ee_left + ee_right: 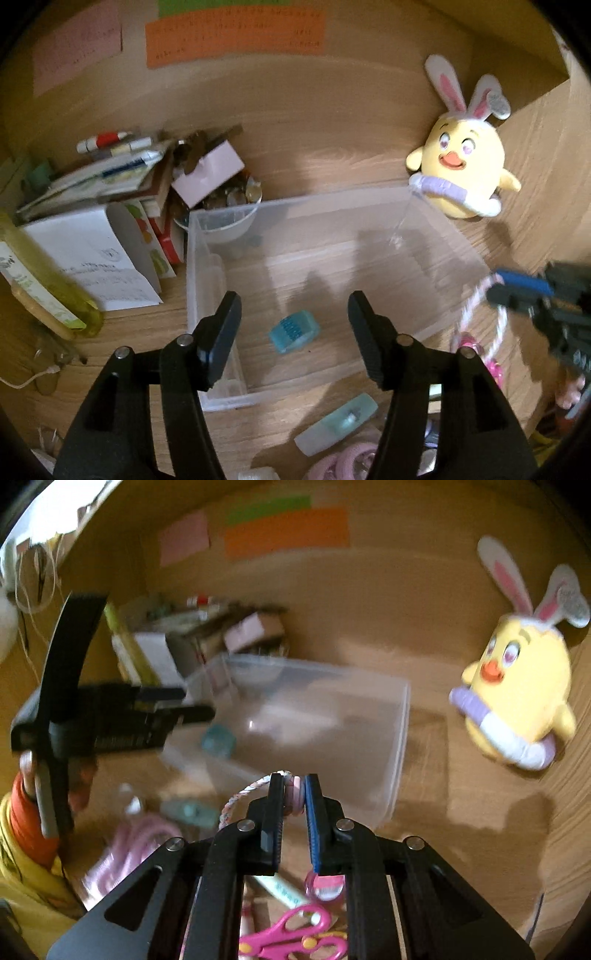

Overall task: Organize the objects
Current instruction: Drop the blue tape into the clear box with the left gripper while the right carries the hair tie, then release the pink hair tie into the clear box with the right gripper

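left gripper (293, 325) tilts down over the clear bin (221, 258), jaws parted (teal block (293, 332) below); right gripper (294, 794) clamps a braided cord (240, 797) beside the bin.

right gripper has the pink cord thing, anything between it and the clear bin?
Nothing visible. The right gripper holds the cord beside the bin's near wall, open top. Only a teal item lies inside.

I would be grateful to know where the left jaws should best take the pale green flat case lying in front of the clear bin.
Probably across the narrow middle of the pale green case, coming from above: it lies flat and long on the desk, with short sides that suit the jaws.
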Action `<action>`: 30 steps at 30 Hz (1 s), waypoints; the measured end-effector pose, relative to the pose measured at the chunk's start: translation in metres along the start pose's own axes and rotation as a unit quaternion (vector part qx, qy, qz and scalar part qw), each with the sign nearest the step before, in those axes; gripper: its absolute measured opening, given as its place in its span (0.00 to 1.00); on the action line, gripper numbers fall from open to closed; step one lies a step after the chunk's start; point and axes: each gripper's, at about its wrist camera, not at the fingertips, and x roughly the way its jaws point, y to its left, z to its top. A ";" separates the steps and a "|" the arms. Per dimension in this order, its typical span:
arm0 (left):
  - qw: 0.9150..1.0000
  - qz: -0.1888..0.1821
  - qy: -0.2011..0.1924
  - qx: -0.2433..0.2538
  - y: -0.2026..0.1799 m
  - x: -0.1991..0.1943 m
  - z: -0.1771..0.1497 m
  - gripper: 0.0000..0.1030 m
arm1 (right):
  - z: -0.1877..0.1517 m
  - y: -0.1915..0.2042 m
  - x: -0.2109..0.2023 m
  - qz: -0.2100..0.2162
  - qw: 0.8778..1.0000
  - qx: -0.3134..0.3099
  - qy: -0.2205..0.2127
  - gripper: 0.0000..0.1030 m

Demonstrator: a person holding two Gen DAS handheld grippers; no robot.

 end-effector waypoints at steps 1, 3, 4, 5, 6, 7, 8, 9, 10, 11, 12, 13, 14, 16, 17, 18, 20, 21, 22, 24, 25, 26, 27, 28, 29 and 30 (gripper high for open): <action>1.000 0.000 -0.005 -0.001 0.000 -0.004 0.000 0.64 | 0.004 -0.002 -0.003 -0.003 1.000 0.003 -0.007 0.10; 1.000 0.006 -0.018 -0.002 -0.001 -0.013 0.000 0.74 | 0.015 -0.005 -0.005 -0.015 1.000 0.009 -0.021 0.10; 1.000 0.012 -0.024 -0.001 -0.001 -0.018 -0.001 0.77 | 0.020 -0.006 -0.002 -0.021 0.999 0.012 -0.026 0.10; 0.999 0.019 -0.031 0.001 -0.002 -0.022 -0.003 0.82 | 0.025 -0.008 -0.001 -0.027 0.999 0.016 -0.030 0.10; 0.999 0.025 -0.038 0.002 -0.002 -0.027 -0.005 0.86 | 0.028 -0.009 0.001 -0.030 0.999 0.019 -0.033 0.10; 0.999 0.031 -0.043 0.003 -0.002 -0.031 -0.007 0.88 | 0.031 -0.011 0.003 -0.033 0.999 0.024 -0.034 0.10; 0.998 0.036 -0.048 0.003 -0.002 -0.034 -0.009 0.91 | 0.035 -0.013 0.008 -0.035 0.998 0.029 -0.033 0.10; 0.998 0.039 -0.052 0.004 -0.002 -0.037 -0.012 0.92 | 0.037 -0.015 0.014 -0.036 0.998 0.033 -0.031 0.10; 0.998 0.041 -0.054 0.003 -0.002 -0.039 -0.015 0.93 | 0.037 -0.017 0.018 -0.040 0.998 0.037 -0.028 0.10; 0.998 0.042 -0.055 0.002 -0.001 -0.041 -0.017 0.93 | 0.038 -0.018 0.025 -0.042 0.998 0.040 -0.024 0.10; 0.998 0.043 -0.055 0.001 0.000 -0.042 -0.020 0.93 | 0.039 -0.020 0.033 -0.043 0.998 0.043 -0.017 0.10; 0.998 0.043 -0.054 -0.001 0.001 -0.043 -0.022 0.93 | 0.038 -0.020 0.038 -0.045 0.998 0.043 -0.010 0.10; 0.998 0.043 -0.053 -0.002 0.002 -0.044 -0.024 0.93 | 0.037 -0.020 0.044 -0.045 0.998 0.042 -0.003 0.10; 0.998 0.047 -0.051 -0.007 0.005 -0.045 -0.030 0.93 | 0.033 -0.016 0.054 -0.047 0.998 0.035 0.013 0.10; 0.998 0.048 -0.050 -0.010 0.007 -0.046 -0.032 0.93 | 0.030 -0.013 0.059 -0.050 0.998 0.026 0.022 0.10; 0.998 0.049 -0.048 -0.012 0.007 -0.047 -0.034 0.93 | 0.028 -0.011 0.062 -0.052 0.998 0.020 0.027 0.10; 0.998 0.048 -0.044 -0.020 0.010 -0.047 -0.039 0.93 | 0.024 -0.007 0.066 -0.051 0.998 0.008 0.038 0.10; 0.998 0.047 -0.042 -0.024 0.012 -0.047 -0.042 0.93 | 0.022 -0.005 0.069 -0.052 0.998 0.003 0.043 0.10; 0.998 0.047 -0.040 -0.027 0.013 -0.047 -0.045 0.93 | 0.020 -0.004 0.070 -0.053 0.997 -0.001 0.048 0.10; 0.998 0.047 -0.035 -0.032 0.016 -0.048 -0.050 0.93 | 0.018 -0.002 0.071 -0.056 0.997 -0.010 0.058 0.12; 0.998 0.048 -0.033 -0.033 0.017 -0.048 -0.052 0.93 | 0.016 -0.001 0.071 -0.056 0.996 -0.013 0.063 0.17; 0.998 0.050 -0.031 -0.035 0.019 -0.049 -0.055 0.93 | 0.015 0.000 0.071 -0.056 0.996 -0.016 0.066 0.20; 0.998 0.051 -0.029 -0.038 0.020 -0.050 -0.059 0.93 | 0.014 0.000 0.067 -0.063 0.996 -0.017 0.062 0.27; 0.998 0.051 -0.027 -0.041 0.022 -0.051 -0.062 0.93 | 0.013 0.000 0.064 -0.069 0.996 -0.019 0.058 0.34; 0.997 0.052 -0.024 -0.044 0.024 -0.052 -0.065 0.93 | 0.012 0.001 0.060 -0.072 0.996 -0.020 0.054 0.38; 0.997 0.052 -0.021 -0.047 0.026 -0.053 -0.068 0.93 | 0.011 0.000 0.054 -0.072 0.996 -0.019 0.048 0.45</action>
